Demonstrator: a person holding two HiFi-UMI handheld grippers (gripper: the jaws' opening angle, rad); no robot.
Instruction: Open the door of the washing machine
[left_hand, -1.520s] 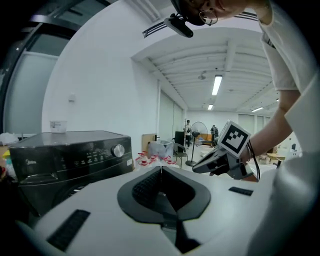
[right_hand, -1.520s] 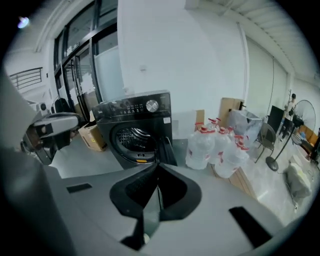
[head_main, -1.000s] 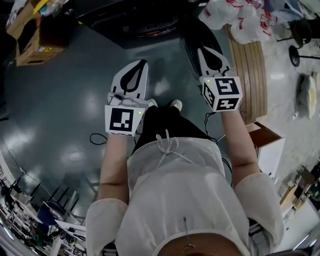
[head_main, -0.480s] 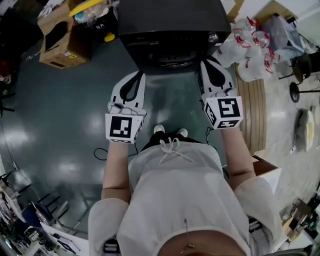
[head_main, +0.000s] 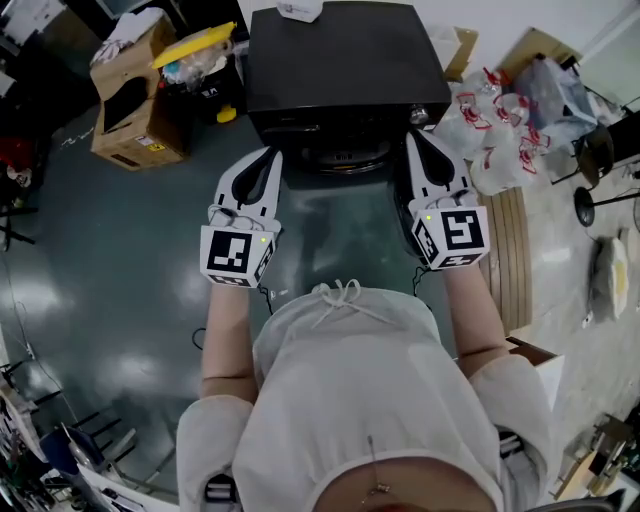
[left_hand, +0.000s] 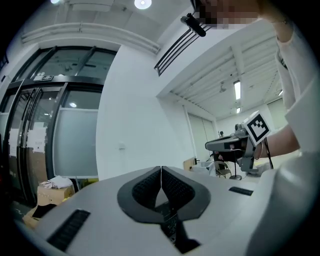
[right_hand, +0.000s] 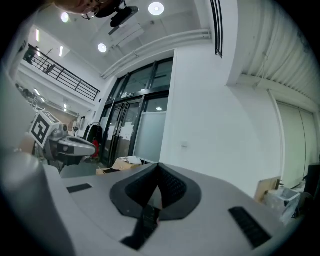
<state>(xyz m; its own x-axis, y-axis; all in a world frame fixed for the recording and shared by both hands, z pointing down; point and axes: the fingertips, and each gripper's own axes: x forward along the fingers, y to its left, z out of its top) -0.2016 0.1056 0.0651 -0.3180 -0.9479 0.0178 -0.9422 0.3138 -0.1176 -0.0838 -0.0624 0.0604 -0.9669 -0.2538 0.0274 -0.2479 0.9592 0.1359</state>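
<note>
Person's got on a loose white short-sleeved top (head_main: 350, 400) with a white drawstring bow (head_main: 340, 293) at the waist. The left gripper (head_main: 271, 152) and right gripper (head_main: 413, 135) are white shells with black ribbed pads. Each has a white cube with black square markers, left cube (head_main: 237, 255) and right cube (head_main: 455, 236), each with a tiny green light. A thin white cable (head_main: 238, 212) loops on the left one.

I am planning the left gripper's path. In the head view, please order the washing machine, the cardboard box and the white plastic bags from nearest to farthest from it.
1. washing machine, just ahead of the left gripper
2. cardboard box, on the floor to its left
3. white plastic bags, at the far right
</note>
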